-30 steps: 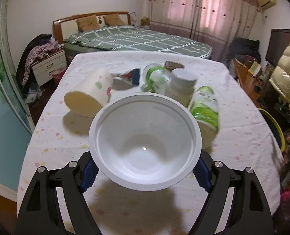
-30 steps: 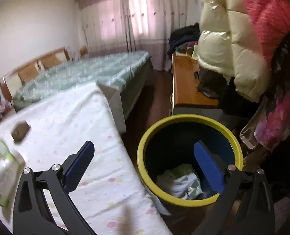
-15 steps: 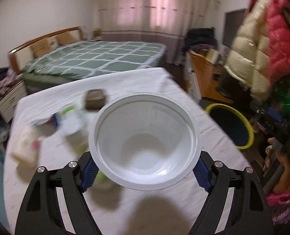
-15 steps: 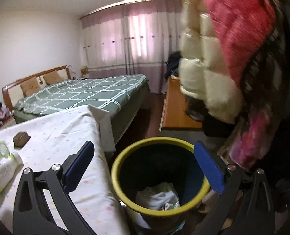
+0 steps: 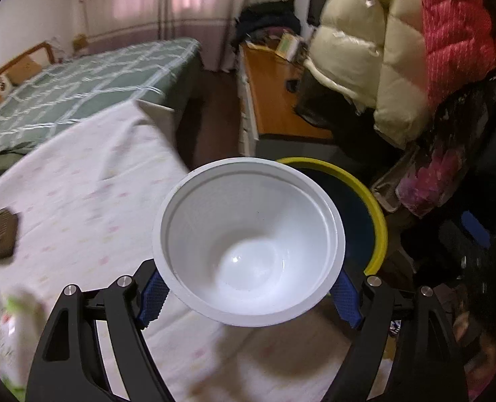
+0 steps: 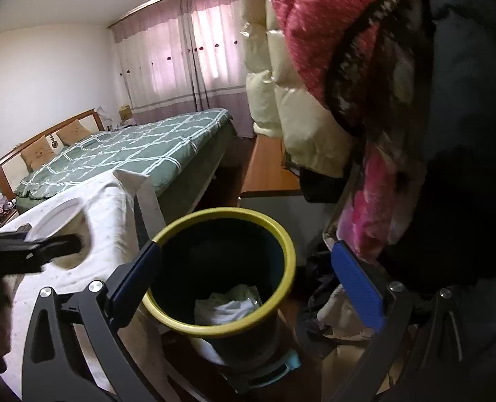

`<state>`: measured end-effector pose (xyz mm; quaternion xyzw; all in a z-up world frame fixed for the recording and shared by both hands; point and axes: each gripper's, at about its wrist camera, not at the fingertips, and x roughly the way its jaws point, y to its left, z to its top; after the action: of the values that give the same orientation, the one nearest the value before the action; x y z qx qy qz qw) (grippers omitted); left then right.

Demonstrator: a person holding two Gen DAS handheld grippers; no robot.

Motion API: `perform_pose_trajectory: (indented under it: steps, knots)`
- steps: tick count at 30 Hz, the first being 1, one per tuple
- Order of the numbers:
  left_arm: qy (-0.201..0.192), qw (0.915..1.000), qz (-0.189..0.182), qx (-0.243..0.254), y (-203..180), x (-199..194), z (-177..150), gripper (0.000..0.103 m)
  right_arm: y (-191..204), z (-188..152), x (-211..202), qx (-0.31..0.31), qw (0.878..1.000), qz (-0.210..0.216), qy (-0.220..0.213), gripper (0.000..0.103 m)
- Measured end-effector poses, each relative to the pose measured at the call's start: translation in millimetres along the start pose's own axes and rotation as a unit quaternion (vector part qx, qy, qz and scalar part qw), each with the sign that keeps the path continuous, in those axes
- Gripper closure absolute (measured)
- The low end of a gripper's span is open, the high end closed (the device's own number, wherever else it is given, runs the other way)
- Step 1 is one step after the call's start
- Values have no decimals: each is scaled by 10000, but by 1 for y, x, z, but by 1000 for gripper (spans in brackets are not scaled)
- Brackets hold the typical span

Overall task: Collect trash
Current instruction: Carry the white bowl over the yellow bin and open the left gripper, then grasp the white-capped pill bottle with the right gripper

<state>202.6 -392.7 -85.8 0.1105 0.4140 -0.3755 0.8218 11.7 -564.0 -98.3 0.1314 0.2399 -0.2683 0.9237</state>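
Swung away from the cluttered tabletop, the left gripper [image 5: 248, 296] now carries its white plastic bowl [image 5: 248, 241] over the table's corner [image 5: 140, 154], the yellow-rimmed trash bin [image 5: 375, 214] showing just beyond the bowl's far edge. Both blue pads [image 5: 150, 296] press the bowl's sides. The right gripper [image 6: 244, 274] hangs spread wide and empty, with the bin [image 6: 221, 271] directly ahead between its fingers, crumpled waste [image 6: 231, 305] at the bottom.

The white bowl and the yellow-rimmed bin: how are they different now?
The white bowl is held in the air by the left gripper; the yellow-rimmed bin stands on the floor. The bowl is white inside and empty; the bin is dark inside and holds crumpled trash. Both are round and open on top.
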Motion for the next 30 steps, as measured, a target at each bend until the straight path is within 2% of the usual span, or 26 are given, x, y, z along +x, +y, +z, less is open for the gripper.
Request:
perform_pose_trajectory:
  steps: [6, 7, 8, 9, 12, 16, 22, 27, 30]
  knots:
    - [297, 9994, -168, 103, -30, 47, 20, 23, -16, -2, -1, 146, 9999, -61, 24, 6]
    - [312, 9993, -189, 97, -32, 51, 21, 21, -18, -1, -2, 162, 9998, -75, 15, 6]
    - [314, 9993, -182, 63, -34, 56, 24, 12, -19, -1, -2, 169, 9998, -87, 14, 6]
    - [283, 9994, -177, 8, -33, 56, 26, 8, -20, 0, -2, 175, 9998, -91, 16, 6]
    - [150, 9996, -202, -127, -30, 47, 31, 7, -19, -1, -2, 182, 9998, -93, 47, 6]
    - [-181, 9997, -115, -144, -20, 7, 26, 6, -11, -2, 1, 130, 9999, -20, 105, 6]
    - [-809, 9958, 324, -295, 24, -74, -13, 5, 17, -3, 7, -67, 9994, 272, 226, 6]
    - [-1162, 9866, 777, -836, 82, -130, -59, 5, 52, -5, 10, -297, 9977, 530, 315, 6]
    - [-1324, 9773, 1213, -1126, 114, -160, -91, 5, 74, -7, 11, -447, 9962, 655, 348, 6]
